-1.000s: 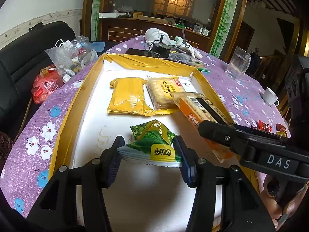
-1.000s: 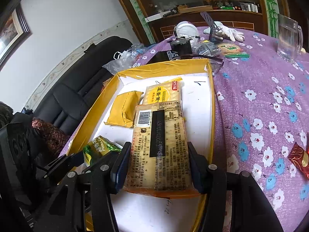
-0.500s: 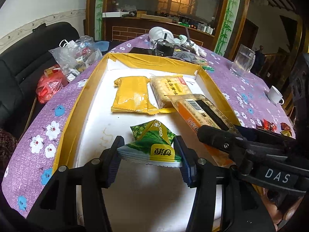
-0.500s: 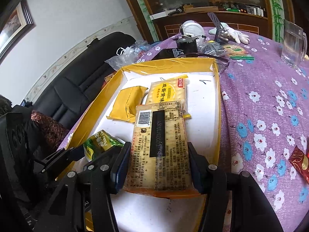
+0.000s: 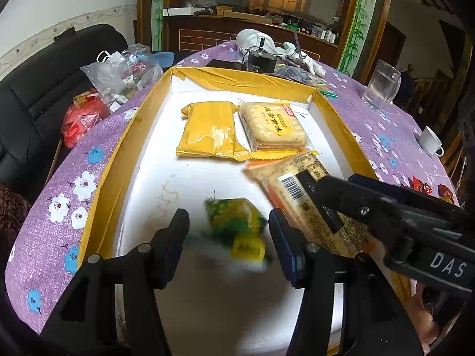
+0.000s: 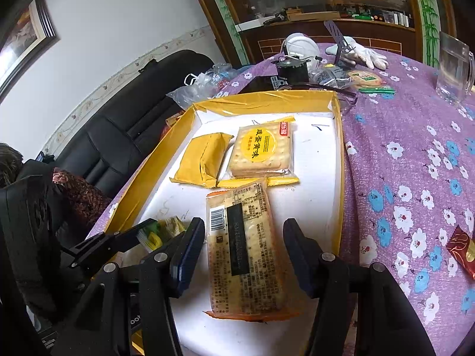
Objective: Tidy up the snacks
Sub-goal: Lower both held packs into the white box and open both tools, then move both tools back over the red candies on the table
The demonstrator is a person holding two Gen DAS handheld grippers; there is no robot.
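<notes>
Both claws spread wide over the yellow-walled tray, each with a snack loose between its fingers.

The left claw [image 5: 228, 231] stands released; the green snack pouch [image 5: 237, 225], blurred, green and yellow with a yellow label, sits between its fingers without touching either, on the tray's white floor. The right claw [image 6: 243, 246] is likewise released, its fingers clear of the long cracker pack [image 6: 243, 249], a clear wrapper with orange ends, a barcode and a black strip, showing pale speckled crackers. Just beyond, a square cracker pack [image 6: 261, 151] with a round yellow label lies beside a plain yellow packet [image 6: 202, 160], edges touching. The tray [image 6: 340, 160] rests on a bench under a purple flowered cloth [image 6: 415, 163]; a glass mug [image 6: 454, 68] stands well apart.
</notes>
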